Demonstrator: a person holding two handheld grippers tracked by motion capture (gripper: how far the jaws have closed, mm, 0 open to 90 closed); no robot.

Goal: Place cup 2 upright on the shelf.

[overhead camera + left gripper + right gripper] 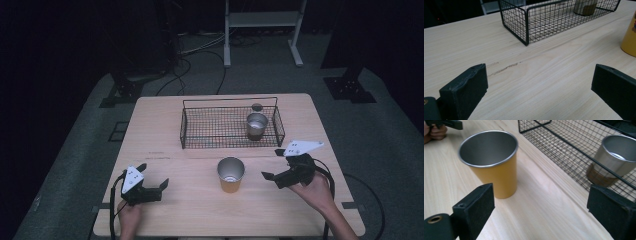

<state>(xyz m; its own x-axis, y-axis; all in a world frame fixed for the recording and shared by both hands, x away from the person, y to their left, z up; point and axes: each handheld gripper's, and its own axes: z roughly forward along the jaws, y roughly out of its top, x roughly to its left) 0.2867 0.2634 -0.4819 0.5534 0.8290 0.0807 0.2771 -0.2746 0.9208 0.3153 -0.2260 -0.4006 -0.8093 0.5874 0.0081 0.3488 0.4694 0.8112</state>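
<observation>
Clearly, the thing that matters now is the yellow cup (231,174), which is standing upright on the worktop (165,205), with its mouth facing up and nothing inside as far as I can see. It is sitting in the middle of the near part of the worktop, in front of the wire basket (200,131) and apart from it. The right tongs (274,165) are hovering just beside the cup on its right side, with the jaws pointing toward it and standing released, holding nothing. In the right gripper view the cup (491,162) is lying a little to the left of the gap between the jaws, so I am judging that the hand needs to be swinging slightly to that side before the jaws can be going around the wall of the cup. The left tongs (152,185) are resting well apart on the other side of the cup, also released and empty, and they are pointing more toward the basket corner (525,27). So the right hand is the nearer one for taking the cup. Inside the basket a second cup, a steel one (256,125), is already standing upright near its right end, beside a small dark round thing (257,107) that I cannot identify.
</observation>
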